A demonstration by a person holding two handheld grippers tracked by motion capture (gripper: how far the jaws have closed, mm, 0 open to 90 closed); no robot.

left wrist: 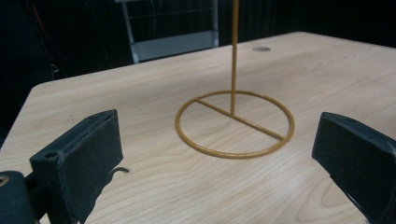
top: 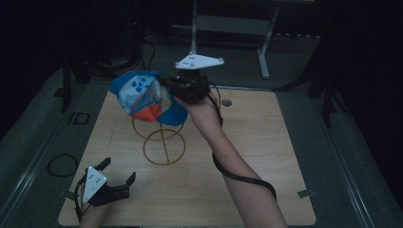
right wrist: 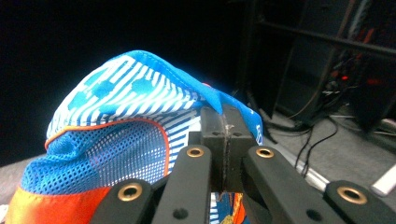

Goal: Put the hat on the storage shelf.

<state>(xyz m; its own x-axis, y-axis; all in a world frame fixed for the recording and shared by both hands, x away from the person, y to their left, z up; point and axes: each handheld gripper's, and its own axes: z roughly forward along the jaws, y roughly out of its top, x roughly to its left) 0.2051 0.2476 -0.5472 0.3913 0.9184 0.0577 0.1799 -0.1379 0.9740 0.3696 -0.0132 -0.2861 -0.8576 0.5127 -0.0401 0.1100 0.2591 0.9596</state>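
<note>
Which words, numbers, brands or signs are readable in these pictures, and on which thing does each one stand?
None can be read.
Cap, held by the right tool: stripes, spots and mesh, no letters readable.
Grey plate on the left tool: dots, no text.
Floor left of the table: a mark too dark and blurred to read.

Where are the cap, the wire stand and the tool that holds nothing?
cap (top: 142, 95), high view, on its striped crown.
wire stand (left wrist: 233, 123), left gripper view, on the bar across its round base.
left tool (top: 119, 179), high view, between its open jaws.
</note>
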